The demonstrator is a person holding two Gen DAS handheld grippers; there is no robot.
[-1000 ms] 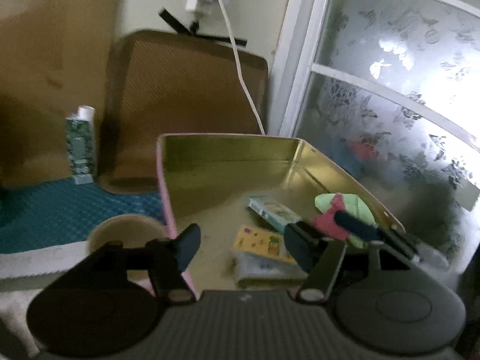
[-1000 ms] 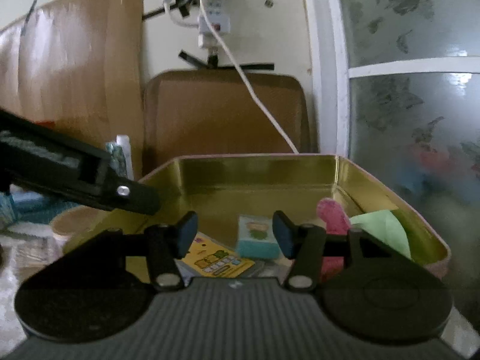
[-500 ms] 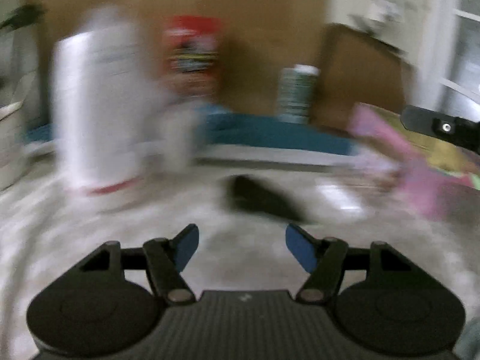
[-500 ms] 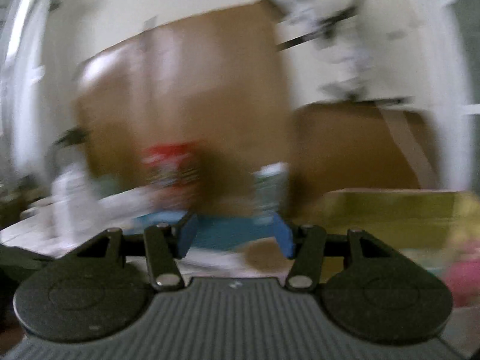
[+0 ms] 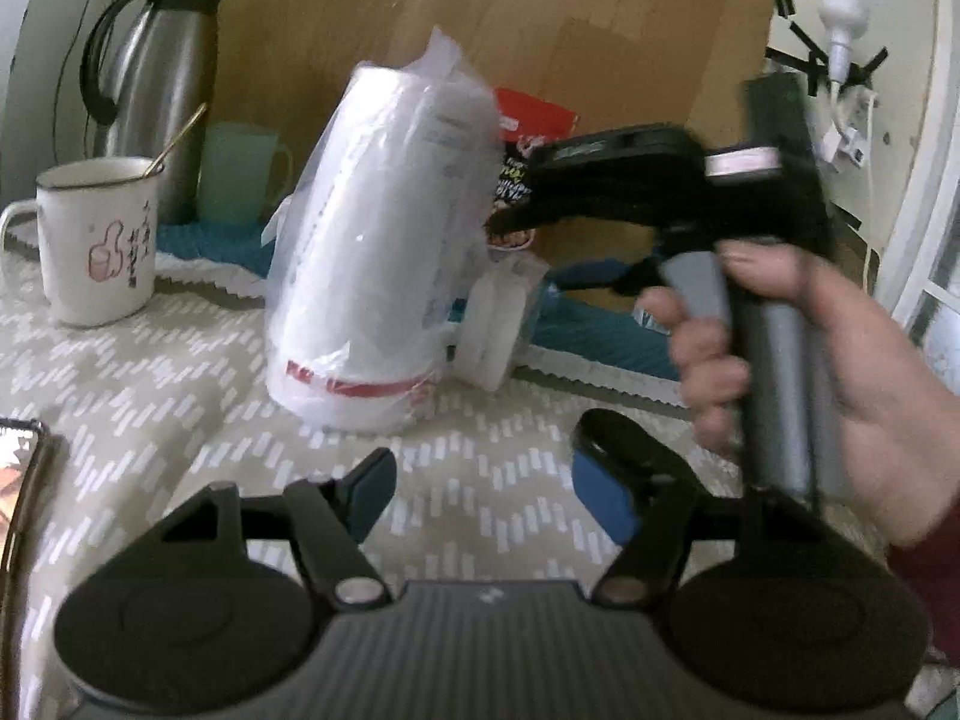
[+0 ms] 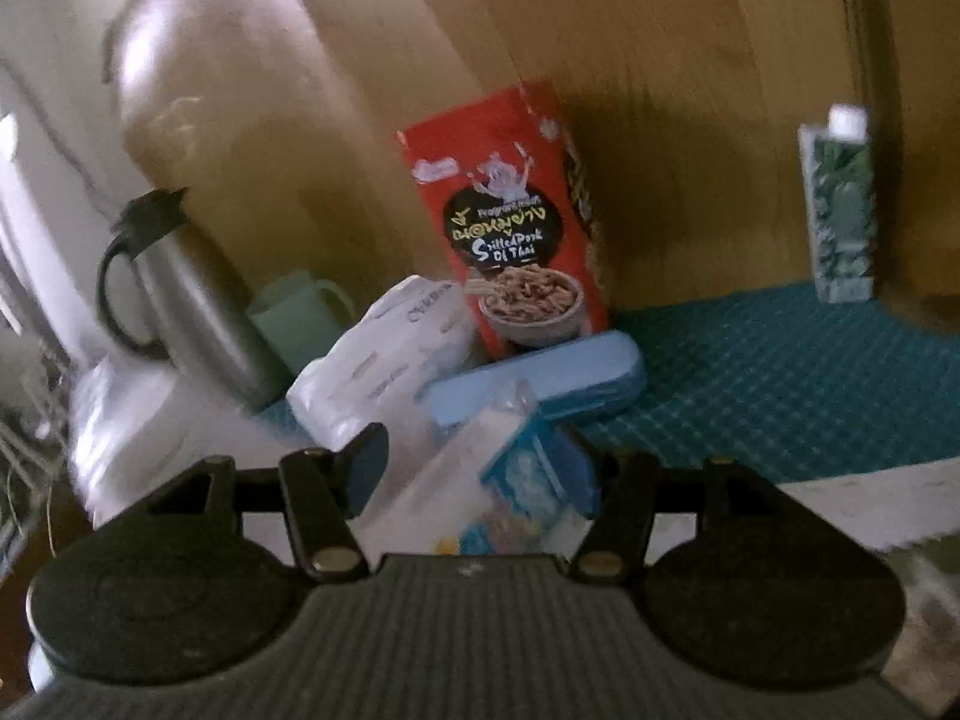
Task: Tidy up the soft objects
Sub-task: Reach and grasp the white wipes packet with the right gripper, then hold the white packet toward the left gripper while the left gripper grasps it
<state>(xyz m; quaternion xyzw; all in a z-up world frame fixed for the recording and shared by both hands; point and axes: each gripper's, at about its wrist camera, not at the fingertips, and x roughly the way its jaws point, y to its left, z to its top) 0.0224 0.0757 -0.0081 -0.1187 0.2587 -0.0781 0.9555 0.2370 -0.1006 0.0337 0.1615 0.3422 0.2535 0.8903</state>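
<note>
Low on the patterned cloth (image 5: 180, 396) my left tongs (image 5: 480, 498) gape empty, right tongs (image 6: 480, 468) gape around a squishy, light packet (image 6: 510, 480); grab its middle.

Red snack box (image 6: 516, 222), teal mat (image 6: 780, 378), grey-white chevron tablecloth (image 5: 180, 396), white mug (image 5: 96, 240).

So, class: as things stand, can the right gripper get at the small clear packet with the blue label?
Probably yes: the right gripper is open, and the small clear packet already sits between its fingers with nothing in front.
</note>
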